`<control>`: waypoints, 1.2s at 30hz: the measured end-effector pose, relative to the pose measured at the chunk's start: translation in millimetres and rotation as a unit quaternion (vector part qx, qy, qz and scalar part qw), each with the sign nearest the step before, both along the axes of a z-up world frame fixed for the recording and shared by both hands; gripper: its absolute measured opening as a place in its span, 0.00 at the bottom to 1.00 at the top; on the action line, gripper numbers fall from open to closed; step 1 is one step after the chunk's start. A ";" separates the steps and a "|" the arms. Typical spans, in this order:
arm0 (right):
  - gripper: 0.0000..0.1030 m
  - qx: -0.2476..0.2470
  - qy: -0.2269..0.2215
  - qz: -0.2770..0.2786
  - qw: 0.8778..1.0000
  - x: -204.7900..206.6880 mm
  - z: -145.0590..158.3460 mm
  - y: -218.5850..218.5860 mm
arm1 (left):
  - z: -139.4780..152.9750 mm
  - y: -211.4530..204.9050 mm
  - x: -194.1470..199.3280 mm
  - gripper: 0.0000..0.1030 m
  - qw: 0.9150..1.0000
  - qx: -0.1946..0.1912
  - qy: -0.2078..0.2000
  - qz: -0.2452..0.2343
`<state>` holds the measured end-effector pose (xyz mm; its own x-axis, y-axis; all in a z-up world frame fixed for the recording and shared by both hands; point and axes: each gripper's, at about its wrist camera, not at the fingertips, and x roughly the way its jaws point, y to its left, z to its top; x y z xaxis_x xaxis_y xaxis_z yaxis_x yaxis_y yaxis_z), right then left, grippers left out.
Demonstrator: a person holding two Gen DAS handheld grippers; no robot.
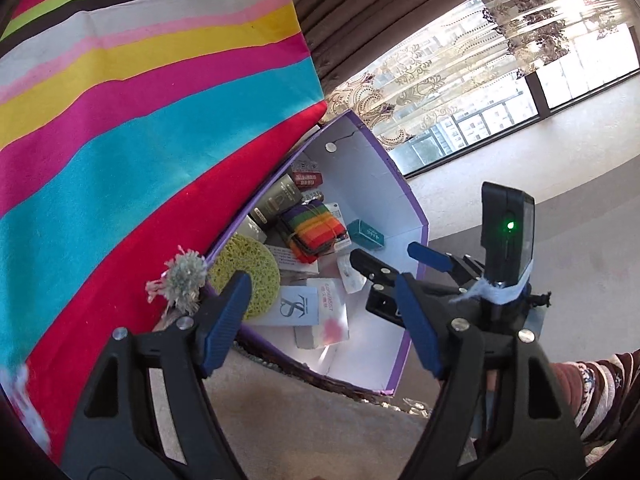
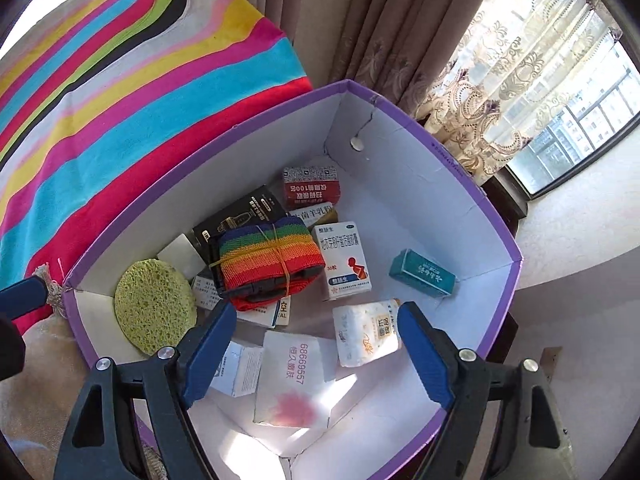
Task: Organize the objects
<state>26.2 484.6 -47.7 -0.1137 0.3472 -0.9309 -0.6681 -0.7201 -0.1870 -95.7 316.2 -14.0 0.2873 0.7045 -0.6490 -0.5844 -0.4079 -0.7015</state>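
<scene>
The purple-rimmed box (image 2: 496, 216) sits open below both grippers, and the right gripper (image 2: 316, 344) hangs over it with jaws apart and empty, a white tissue packet (image 2: 366, 332) and a white card box (image 2: 294, 380) lying between them on the box floor. The left gripper (image 1: 320, 320) is likewise spread wide and empty at the box's near edge. A rainbow strap bundle (image 2: 270, 264), green sponge (image 2: 154, 306), teal carton (image 2: 422, 274) and medicine boxes crowd the floor, with a striped cushion (image 2: 132, 112) against the box's far side.
</scene>
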 end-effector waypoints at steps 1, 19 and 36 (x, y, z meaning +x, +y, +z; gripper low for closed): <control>0.81 0.000 0.005 -0.002 1.000 1.9 6.5 -0.8 | 1.8 -6.8 1.5 0.75 1.000 0.003 -0.001 0.006; 0.81 -0.043 0.146 0.048 0.987 95.3 13.7 31.4 | 61.4 1.4 96.5 0.95 0.989 -0.055 0.137 0.026; 0.81 -0.053 0.140 -0.014 0.989 123.6 0.3 37.7 | 108.8 -3.7 44.5 1.00 0.966 -0.071 0.228 0.097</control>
<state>149.8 522.3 -47.4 -0.3637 0.2551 -0.8959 -0.7025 -0.7067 0.0839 -51.2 312.5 94.7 -0.1797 0.6114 -0.7707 -0.7216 -0.6144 -0.3191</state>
